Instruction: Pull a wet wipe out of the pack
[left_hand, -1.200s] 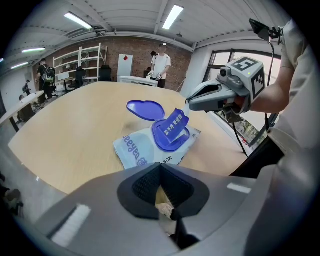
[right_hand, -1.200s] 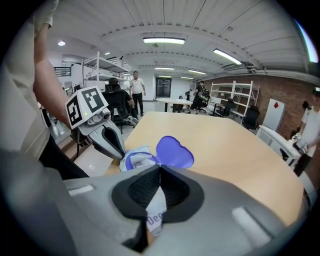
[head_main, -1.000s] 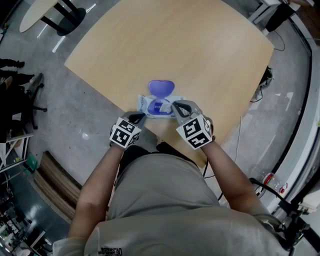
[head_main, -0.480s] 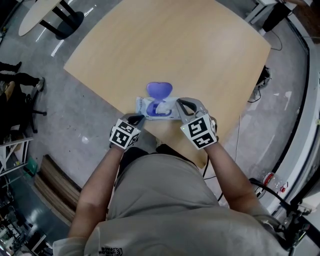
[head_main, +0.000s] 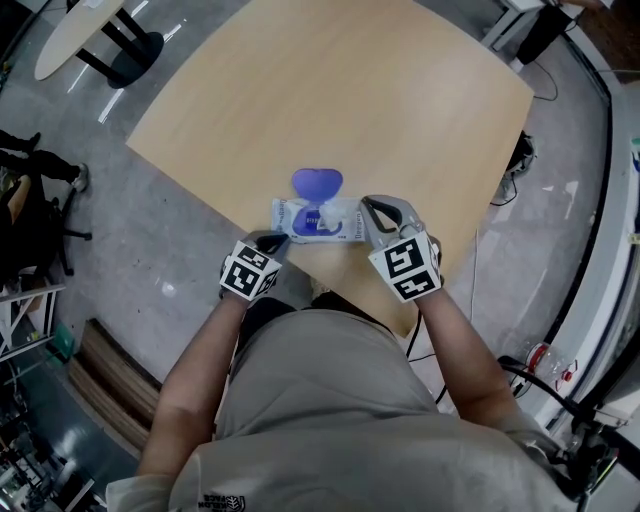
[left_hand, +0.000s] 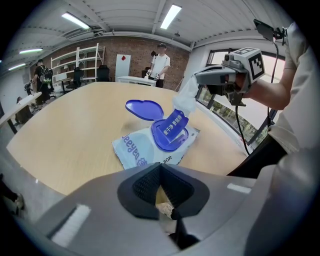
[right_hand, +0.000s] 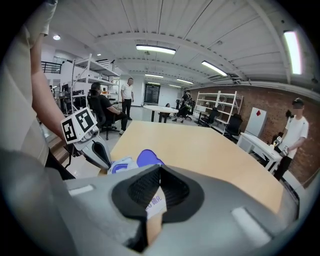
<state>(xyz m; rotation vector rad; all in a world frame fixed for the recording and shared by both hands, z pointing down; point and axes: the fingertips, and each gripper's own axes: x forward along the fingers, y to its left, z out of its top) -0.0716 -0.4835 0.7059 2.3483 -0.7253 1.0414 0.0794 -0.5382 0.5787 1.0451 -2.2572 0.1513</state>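
Observation:
The pale blue wet wipe pack (head_main: 335, 219) lies near the table's front edge with its purple lid (head_main: 317, 183) flipped open. In the left gripper view the pack (left_hand: 137, 147) lies just ahead and a white wipe (left_hand: 185, 96) rises from its opening to my right gripper (left_hand: 198, 79). My right gripper (head_main: 368, 212) is shut on that wipe above the pack's right end; a pale strip of wipe (right_hand: 156, 202) shows between its jaws. My left gripper (head_main: 274, 239) sits at the pack's near left corner, jaws together with a pale bit of the pack's edge (left_hand: 165, 206) between them.
The round-cornered wooden table (head_main: 380, 110) stretches away behind the pack. Its front edge runs right under my grippers, with grey floor (head_main: 170, 220) to the left. People, desks and shelving (right_hand: 95, 75) stand in the room around it.
My right gripper has lifted and drifted right, drawing the wipe up out of the pack. The left gripper and the pack have stayed put.

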